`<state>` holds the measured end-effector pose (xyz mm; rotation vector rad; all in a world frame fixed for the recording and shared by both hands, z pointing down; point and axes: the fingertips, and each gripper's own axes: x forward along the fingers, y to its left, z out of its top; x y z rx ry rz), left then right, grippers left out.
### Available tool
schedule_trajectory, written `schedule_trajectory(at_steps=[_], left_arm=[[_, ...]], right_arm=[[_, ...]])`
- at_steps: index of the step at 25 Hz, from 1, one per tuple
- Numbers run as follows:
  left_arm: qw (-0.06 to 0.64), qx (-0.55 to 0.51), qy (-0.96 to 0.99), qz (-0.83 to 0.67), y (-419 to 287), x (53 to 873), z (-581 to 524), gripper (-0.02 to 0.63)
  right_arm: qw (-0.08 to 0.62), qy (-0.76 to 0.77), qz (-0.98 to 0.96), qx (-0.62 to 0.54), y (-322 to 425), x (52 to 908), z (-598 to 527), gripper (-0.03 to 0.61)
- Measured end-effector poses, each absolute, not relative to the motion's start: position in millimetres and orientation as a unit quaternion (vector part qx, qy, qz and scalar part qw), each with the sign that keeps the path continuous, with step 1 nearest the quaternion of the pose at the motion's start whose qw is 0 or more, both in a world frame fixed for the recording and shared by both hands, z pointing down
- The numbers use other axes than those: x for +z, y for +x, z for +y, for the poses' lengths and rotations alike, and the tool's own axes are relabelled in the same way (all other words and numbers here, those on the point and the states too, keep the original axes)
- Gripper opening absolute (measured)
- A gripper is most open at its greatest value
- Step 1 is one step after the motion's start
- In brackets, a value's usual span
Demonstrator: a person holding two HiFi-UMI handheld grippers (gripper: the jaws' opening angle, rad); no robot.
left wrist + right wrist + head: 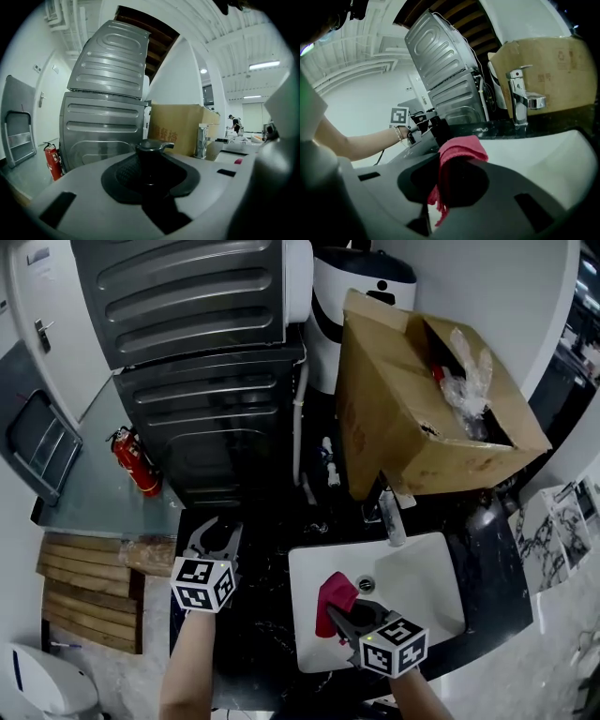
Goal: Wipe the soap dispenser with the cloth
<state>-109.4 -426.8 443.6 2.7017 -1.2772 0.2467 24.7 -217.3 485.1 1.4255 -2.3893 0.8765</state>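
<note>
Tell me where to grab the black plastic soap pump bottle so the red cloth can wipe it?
Grip the black plastic soap pump bottle by its body, below the pump head, coming level from the side, as the left gripper does. It stands upright with its spout sticking sideways, so this probably leaves the top free for the red cloth in the right gripper.

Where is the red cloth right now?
In the head view it is low and just right of centre: the red cloth hangs pinched in the right gripper over the white sink, just left of the drain.
</note>
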Motion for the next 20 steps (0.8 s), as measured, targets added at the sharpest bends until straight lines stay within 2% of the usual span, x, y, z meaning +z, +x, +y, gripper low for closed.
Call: schedule_trajectory(at_steps=[10,14,17,20], left_arm=[[0.046,0.117,0.907,-0.402,-100.5,449.5,-459.2,0.112],[0.035,0.111,0.901,-0.417,-107.3,443.3,-450.0,0.204],[0.031,0.106,0.895,-0.431,-117.4,437.1,-436.0,0.230],[0.043,0.081,0.889,-0.449,-130.2,424.2,-411.7,0.229]], right_arm=[[0.114,0.509,-0.792,0.317,34.6,499.1,-218.3,0.048],[0.112,0.519,-0.789,0.310,38.8,495.4,-219.4,0.048],[0.105,0.528,-0.790,0.295,44.2,488.5,-219.1,0.048],[0.096,0.538,-0.794,0.266,53.0,471.9,-218.5,0.048]])
